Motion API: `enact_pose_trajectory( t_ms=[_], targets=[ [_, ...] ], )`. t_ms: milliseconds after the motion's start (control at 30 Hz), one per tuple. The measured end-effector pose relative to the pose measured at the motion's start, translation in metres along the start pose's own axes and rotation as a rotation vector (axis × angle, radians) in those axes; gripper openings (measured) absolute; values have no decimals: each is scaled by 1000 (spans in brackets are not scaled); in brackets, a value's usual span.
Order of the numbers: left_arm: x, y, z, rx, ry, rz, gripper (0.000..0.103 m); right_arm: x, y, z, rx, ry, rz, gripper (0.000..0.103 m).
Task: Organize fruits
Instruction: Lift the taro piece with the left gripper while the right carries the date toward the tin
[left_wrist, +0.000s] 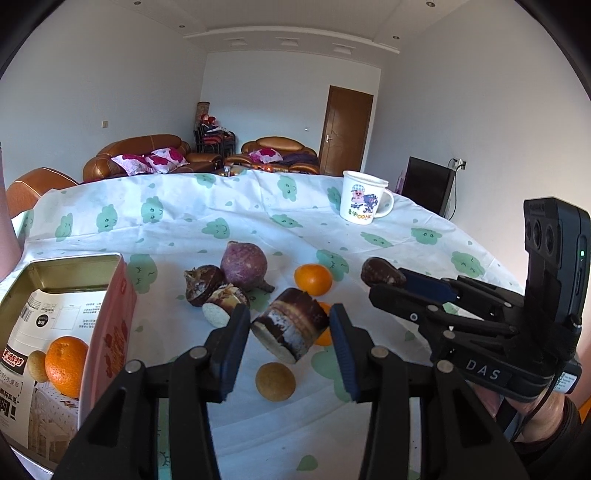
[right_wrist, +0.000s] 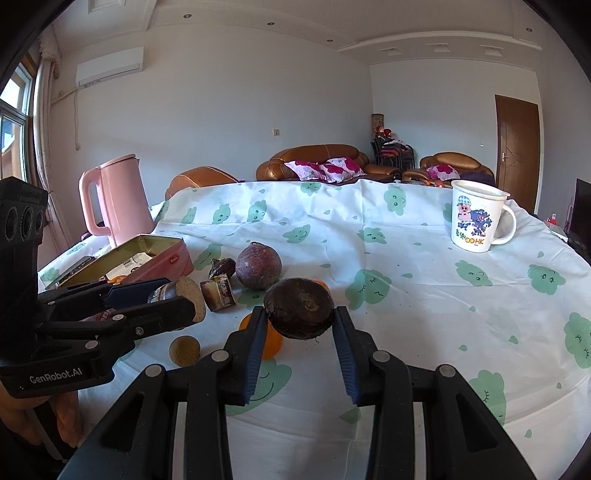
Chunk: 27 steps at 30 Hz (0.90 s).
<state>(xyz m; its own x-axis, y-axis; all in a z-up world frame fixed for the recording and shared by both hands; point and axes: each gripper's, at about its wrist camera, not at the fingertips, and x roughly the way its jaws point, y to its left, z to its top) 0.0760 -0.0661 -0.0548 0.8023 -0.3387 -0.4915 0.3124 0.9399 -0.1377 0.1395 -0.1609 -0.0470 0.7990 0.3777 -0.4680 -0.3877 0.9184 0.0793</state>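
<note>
- The table (left_wrist: 258, 206), under its white cloth with green cloud faces, fills the middle of both views; loose produce lies in a cluster at its centre.
- The pink tin box (left_wrist: 110, 295) sits open at the lower left of the left wrist view, already holding an orange (left_wrist: 66, 363) and a small tan round fruit beside it. I judge it to be the place everything goes.
- My left tool (left_wrist: 290, 332) is partly open, pads closed onto a cut taro piece (left_wrist: 290, 325). The piece is a short cylinder, its long axis tilted, pale cut face toward the lower left of the frame, dark end up and to the right. It seems lifted clear of the cloth, though I cannot be sure.
- My right tool (right_wrist: 299, 325) is also partly open, gripping a dark round taro piece (right_wrist: 299, 306) at centre frame, its flat dark face turned toward the camera, so its axis runs roughly along my fingers.
- Step in hand, as I judge it: both pieces grasped, neither yet in the box. Next I would swing the left piece toward the lower left, over the box rim, then release; the right must travel further across.
- Left on the cloth: a purple round root (left_wrist: 243, 264), two more taro chunks, an orange (left_wrist: 313, 279), a tan ball (left_wrist: 275, 381).
</note>
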Motion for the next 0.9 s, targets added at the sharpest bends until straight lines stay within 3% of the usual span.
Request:
enact_pose_trajectory(
  t_ms=[900],
  targets=[
    [-23,-12,-4,59,-139,97,46,-25,9,-6,-50,-157,-11,38]
  ],
)
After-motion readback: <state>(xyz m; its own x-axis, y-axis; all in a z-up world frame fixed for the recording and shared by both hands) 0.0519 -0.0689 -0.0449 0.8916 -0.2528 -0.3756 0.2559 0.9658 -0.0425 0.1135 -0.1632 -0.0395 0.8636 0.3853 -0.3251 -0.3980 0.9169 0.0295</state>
